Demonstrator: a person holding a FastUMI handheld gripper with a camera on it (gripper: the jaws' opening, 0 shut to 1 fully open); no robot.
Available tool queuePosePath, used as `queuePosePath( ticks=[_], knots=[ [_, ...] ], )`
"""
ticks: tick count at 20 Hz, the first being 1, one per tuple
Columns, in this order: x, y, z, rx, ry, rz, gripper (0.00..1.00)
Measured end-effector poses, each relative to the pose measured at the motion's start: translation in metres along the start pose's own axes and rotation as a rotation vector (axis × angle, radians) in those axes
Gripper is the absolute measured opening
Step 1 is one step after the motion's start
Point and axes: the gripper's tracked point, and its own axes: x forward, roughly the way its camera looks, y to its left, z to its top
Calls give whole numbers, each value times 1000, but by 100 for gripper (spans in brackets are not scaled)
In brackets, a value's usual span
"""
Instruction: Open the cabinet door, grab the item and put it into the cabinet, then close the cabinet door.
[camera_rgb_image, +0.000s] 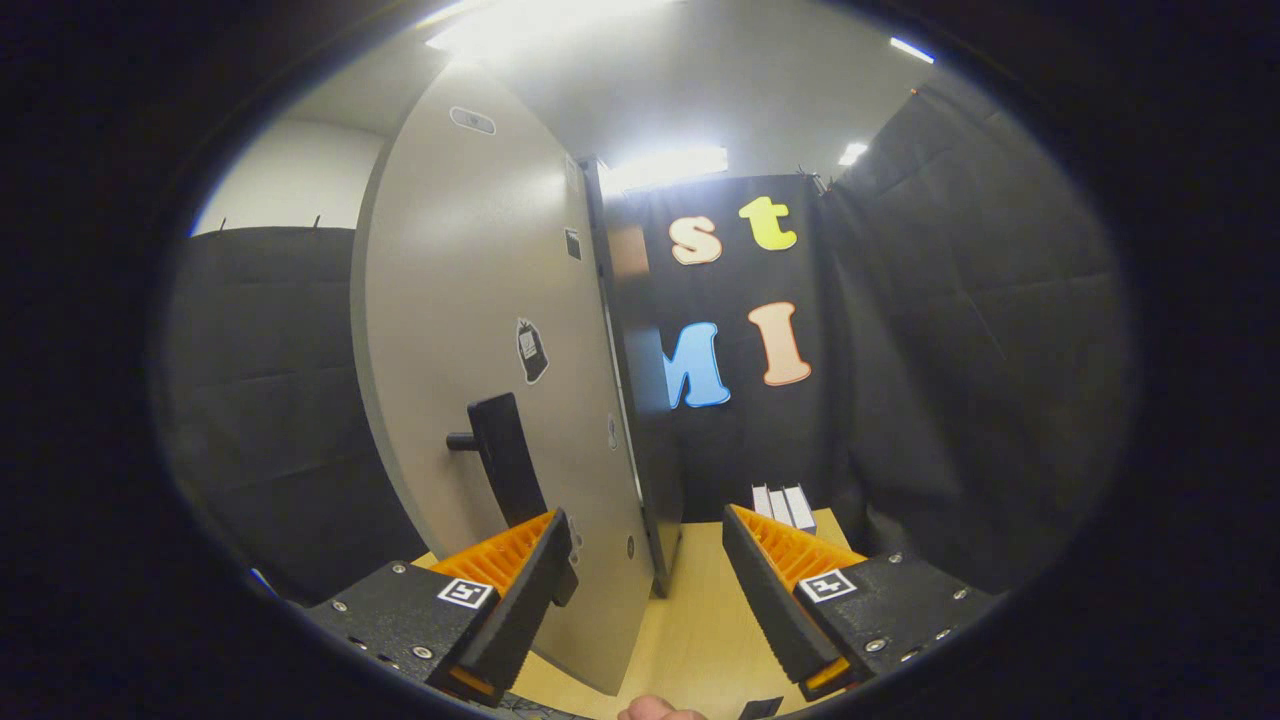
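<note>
The grey cabinet door (480, 330) stands swung out, nearly edge-on, just ahead of my left finger. Its black handle (500, 455) juts out right above the left fingertip (545, 555). My gripper (645, 540) is open, fingers wide apart, with nothing between them but the door's lower edge and the wooden tabletop (700, 620). A small white boxed item (785, 505) lies on the table beyond the right finger, against the black cloth wall. The cabinet's dark edge (640, 400) shows behind the door; its inside is hidden.
Black cloth walls close off the left, back and right. A fingertip of a person's hand (655, 710) shows at the near edge between the fingers. A small dark object (760, 708) lies on the table beside it.
</note>
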Motion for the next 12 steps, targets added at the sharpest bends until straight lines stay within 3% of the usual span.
queuePosePath(
  ticks=[6, 12],
  knots=[
    [-1, 17, -2, 20, -4, -36, 94],
    [15, 72, -8, 27, 20, 3, 93]
  ],
)
